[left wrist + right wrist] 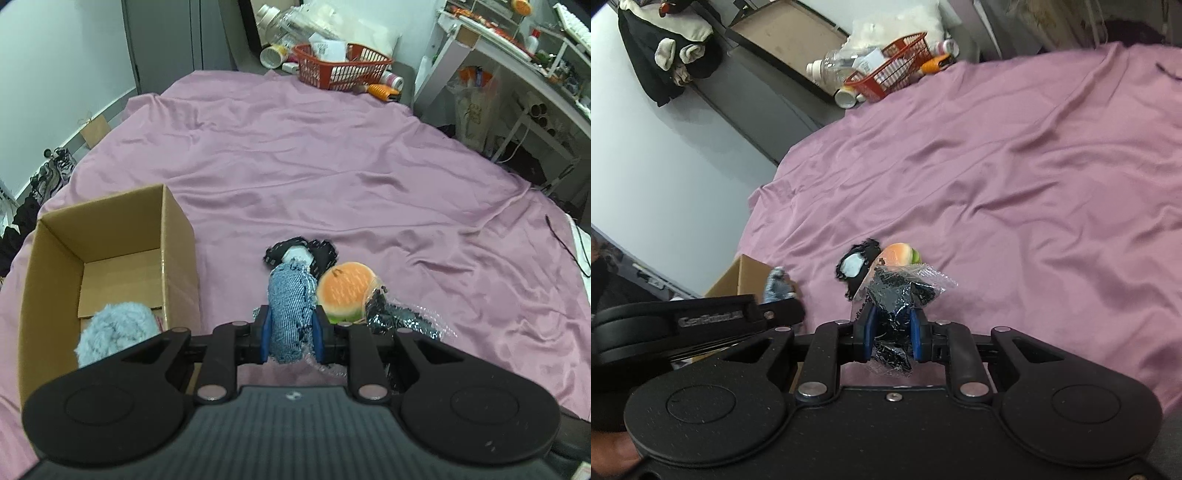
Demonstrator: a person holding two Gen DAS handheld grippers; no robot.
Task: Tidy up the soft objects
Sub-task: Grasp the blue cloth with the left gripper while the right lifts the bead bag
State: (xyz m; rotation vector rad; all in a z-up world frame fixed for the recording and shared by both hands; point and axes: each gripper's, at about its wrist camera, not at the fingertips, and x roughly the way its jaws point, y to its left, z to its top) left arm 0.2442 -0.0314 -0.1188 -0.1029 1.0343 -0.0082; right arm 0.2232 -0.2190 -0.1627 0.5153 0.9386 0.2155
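Purple sheet (pixel 332 166) all across the bed. Brown box (pixel 177 236) near its left edge, pale blue fluffy toy (pixel 114 328) inside. Blue denim cloth (pixel 290 310) with fine ribbing, between blue pads (pixel 265 332). Orange burger toy (pixel 345 288), green at its base. Black-speckled clear bag (pixel 897 291). Red basket (pixel 340 66) at the far edge.

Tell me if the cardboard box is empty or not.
Not empty. The open cardboard box holds a fluffy light-blue soft item in its near corner.

The right claw (pixel 892 330) grips a clear plastic bag of black items (pixel 901 291) between its blue fingers (pixel 868 332). Just beyond lie a burger-shaped toy (pixel 897 254) and a black-and-white cloth (pixel 855 266) on the purple bed sheet (pixel 1015 166). A cardboard box (pixel 738 280) sits at the bed's left edge.
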